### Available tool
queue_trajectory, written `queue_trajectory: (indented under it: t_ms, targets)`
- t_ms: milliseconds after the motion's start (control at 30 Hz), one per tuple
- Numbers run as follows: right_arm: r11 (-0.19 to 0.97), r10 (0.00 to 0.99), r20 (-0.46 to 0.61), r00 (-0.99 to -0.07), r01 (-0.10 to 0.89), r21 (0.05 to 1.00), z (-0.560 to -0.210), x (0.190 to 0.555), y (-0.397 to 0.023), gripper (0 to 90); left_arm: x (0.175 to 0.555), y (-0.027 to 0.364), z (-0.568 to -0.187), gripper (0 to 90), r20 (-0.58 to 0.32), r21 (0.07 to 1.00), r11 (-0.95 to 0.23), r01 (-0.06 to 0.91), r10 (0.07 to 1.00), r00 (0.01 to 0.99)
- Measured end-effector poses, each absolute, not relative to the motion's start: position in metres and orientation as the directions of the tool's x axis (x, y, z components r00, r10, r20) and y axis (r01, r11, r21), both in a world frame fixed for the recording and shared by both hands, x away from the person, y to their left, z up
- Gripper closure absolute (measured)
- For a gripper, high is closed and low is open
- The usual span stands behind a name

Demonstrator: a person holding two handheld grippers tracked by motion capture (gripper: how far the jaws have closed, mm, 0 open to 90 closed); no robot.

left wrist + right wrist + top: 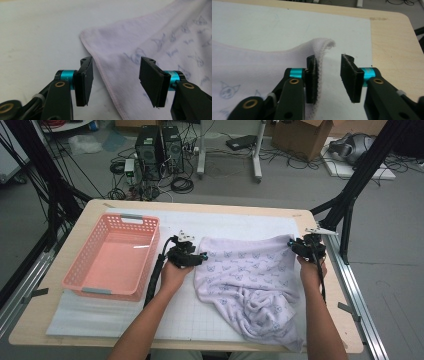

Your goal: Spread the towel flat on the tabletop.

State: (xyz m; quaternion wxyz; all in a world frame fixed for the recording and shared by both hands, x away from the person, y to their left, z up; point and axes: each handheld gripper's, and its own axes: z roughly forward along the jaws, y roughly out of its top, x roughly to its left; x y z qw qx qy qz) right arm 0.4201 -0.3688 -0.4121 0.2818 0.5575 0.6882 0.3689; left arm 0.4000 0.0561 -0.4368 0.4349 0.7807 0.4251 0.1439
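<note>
A pale lilac cloth [255,280] with a small printed pattern lies on the white mat [100,312] of the counter [65,235], its top edge stretched flat, its lower part rumpled and sagging over the near edge at 5 o'clock.

The left gripper [192,256] sits at the cloth's 9 o'clock corner. In the left gripper view its jaws stand spread, the hemmed corner [86,37] lying flat on the mat between and beyond them; neither pad presses it.

The right gripper [306,245] is at the 3 o'clock corner. In the right gripper view its jaws are parted too: the cloth's upturned edge [324,47] leans against the left pad, while the right pad stands clear of it.

A pink basket [85,285] sits at 9 o'clock, just beside the left hand [172,275].
</note>
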Motion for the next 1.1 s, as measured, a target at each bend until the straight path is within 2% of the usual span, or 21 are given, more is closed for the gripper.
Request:
queue_trajectory:
  t_ms: [100, 167, 367, 467, 533, 567, 600, 633, 700, 733, 833, 933, 1100]
  targets:
    - [0.142, 0.955, 0.028, -0.295, 0.540, 0.829, -0.404, 0.407, -0.367, 59.0, 0.390, 0.054, -0.440, 40.3, -0.178, 0.796, -0.249, 0.552, 0.775, 0.606]
    - [0.149, 0.946, 0.036, -0.321, 0.533, 0.833, -0.401, 0.400, -0.367, 56.7, 0.384, 0.051, -0.438, 38.0, -0.166, 0.782, -0.289, 0.552, 0.757, 0.632]
    - [0.155, 0.913, 0.083, -0.399, 0.528, 0.835, -0.390, 0.386, -0.364, 54.2, 0.367, 0.044, -0.438, 38.3, -0.126, 0.777, -0.355, 0.520, 0.721, 0.681]
    - [0.232, 0.864, 0.075, -0.498, 0.526, 0.818, -0.390, 0.370, -0.355, 51.9, 0.360, 0.044, -0.445, 35.8, -0.153, 0.765, -0.347, 0.543, 0.722, 0.675]
    - [0.252, 0.851, 0.073, -0.519, 0.527, 0.811, -0.392, 0.364, -0.353, 51.0, 0.354, 0.043, -0.447, 35.7, -0.156, 0.772, -0.341, 0.536, 0.716, 0.680]
    - [0.271, 0.839, 0.070, -0.539, 0.526, 0.806, -0.394, 0.359, -0.351, 50.3, 0.351, 0.042, -0.448, 38.0, -0.148, 0.776, -0.348, 0.526, 0.710, 0.688]
    - [0.279, 0.825, 0.084, -0.558, 0.533, 0.799, -0.397, 0.354, -0.350, 50.2, 0.348, 0.040, -0.448, 43.7, -0.104, 0.775, -0.382, 0.504, 0.709, 0.698]
    - [0.291, 0.809, 0.092, -0.581, 0.532, 0.795, -0.400, 0.350, -0.349, 49.8, 0.345, 0.038, -0.447, 53.2, -0.038, 0.773, -0.424, 0.472, 0.712, 0.701]
    - [0.318, 0.784, 0.097, -0.613, 0.531, 0.786, -0.407, 0.343, -0.346, 49.4, 0.347, 0.038, -0.445, 82.3, -0.034, 0.768, -0.436, 0.470, 0.705, 0.709]
    - [0.327, 0.773, 0.105, -0.626, 0.534, 0.779, -0.410, 0.341, -0.343, 49.1, 0.349, 0.039, -0.445, 86.7, -0.030, 0.768, -0.434, 0.471, 0.710, 0.704]
    - [0.338, 0.747, 0.117, -0.654, 0.526, 0.781, -0.415, 0.335, -0.337, 48.9, 0.360, 0.050, -0.441, 87.8, -0.023, 0.805, -0.355, 0.475, 0.781, 0.624]
    - [0.361, 0.711, 0.131, -0.691, 0.519, 0.775, -0.418, 0.331, -0.325, 48.9, 0.381, 0.066, -0.433, 88.2, -0.097, 0.835, -0.221, 0.504, 0.843, 0.529]
    - [0.429, 0.636, 0.138, -0.759, 0.497, 0.754, -0.420, 0.331, -0.295, 48.9, 0.391, 0.066, -0.431, 87.9, -0.094, 0.850, -0.201, 0.487, 0.851, 0.516]
